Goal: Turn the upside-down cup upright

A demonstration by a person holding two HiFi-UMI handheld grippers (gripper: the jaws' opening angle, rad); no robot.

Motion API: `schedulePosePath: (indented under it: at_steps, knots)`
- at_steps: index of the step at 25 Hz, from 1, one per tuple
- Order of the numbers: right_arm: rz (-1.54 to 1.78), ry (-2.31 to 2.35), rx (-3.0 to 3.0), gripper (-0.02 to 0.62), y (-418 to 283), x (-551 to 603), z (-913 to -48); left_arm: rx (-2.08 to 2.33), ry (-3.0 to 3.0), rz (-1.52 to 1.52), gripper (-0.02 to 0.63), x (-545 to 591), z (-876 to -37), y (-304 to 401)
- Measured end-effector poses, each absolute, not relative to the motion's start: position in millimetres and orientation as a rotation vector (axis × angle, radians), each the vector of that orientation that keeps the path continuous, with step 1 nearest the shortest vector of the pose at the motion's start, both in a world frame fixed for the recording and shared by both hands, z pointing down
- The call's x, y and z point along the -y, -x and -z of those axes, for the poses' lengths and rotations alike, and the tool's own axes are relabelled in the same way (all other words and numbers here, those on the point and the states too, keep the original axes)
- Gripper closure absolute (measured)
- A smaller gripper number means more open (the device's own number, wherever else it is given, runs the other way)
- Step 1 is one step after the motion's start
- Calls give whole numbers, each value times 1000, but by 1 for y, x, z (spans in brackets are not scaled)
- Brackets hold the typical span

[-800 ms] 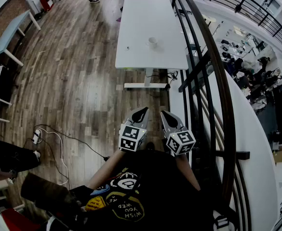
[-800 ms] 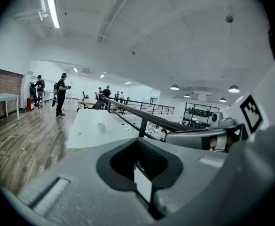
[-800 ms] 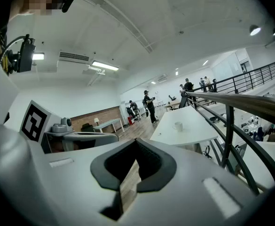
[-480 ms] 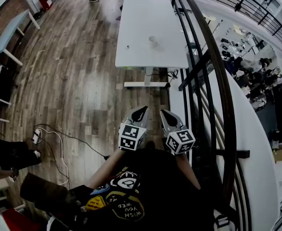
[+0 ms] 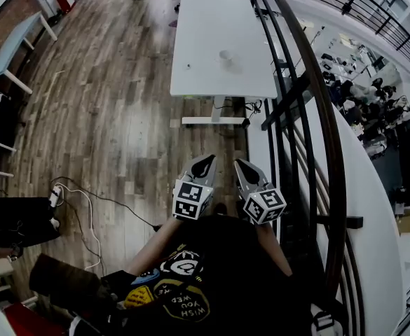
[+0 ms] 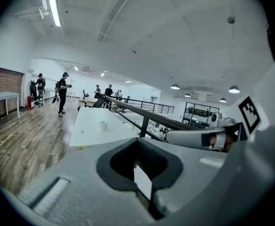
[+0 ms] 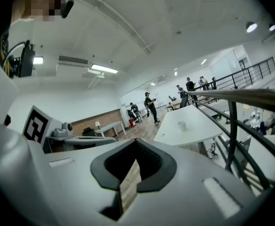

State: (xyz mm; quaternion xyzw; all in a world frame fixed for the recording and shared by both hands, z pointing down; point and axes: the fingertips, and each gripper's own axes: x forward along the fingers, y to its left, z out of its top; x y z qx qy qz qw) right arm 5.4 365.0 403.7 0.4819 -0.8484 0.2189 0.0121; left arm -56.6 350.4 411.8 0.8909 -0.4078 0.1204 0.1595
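Wooden plank floor point(image 5: 113, 117) fills the nine o'clock side. At six o'clock the grey left gripper point(image 5: 203, 165) has its jaws pressed together, empty. Far off at twelve o'clock, a small white cup point(image 5: 226, 56) stands on the white rectangular tabletop point(image 5: 205, 26). The grey right gripper point(image 5: 242, 168), just beside the left, is likewise closed and empty. Black metal railing point(image 5: 322, 117) runs at three o'clock.

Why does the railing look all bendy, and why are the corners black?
Head view: the wide lens bends the railing into a curve, and the cup looks faint and smeary. Left gripper view and right gripper view: the same lens makes a round picture, so the corners are dark.
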Motion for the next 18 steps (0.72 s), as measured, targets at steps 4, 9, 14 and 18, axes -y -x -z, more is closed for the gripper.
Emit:
schedulePosePath:
  at_steps: [4,9,14,18]
  knots:
    - [-787,-1442,2706,598,11,-370,-403,1168,-2515,-350,601,-355,-418,73]
    - [-799,-1442,2635,598,29,-371,-421,1160,-2469,-332,601,-359,-434,94]
    - [-813,-1482,2570,598,36,-374,-429,1008,-2452,-393,601,-368,-456,95]
    - [-856,-1487,2546,598,32,-368,-438,932,-2435,-378,601,-362,-457,90]
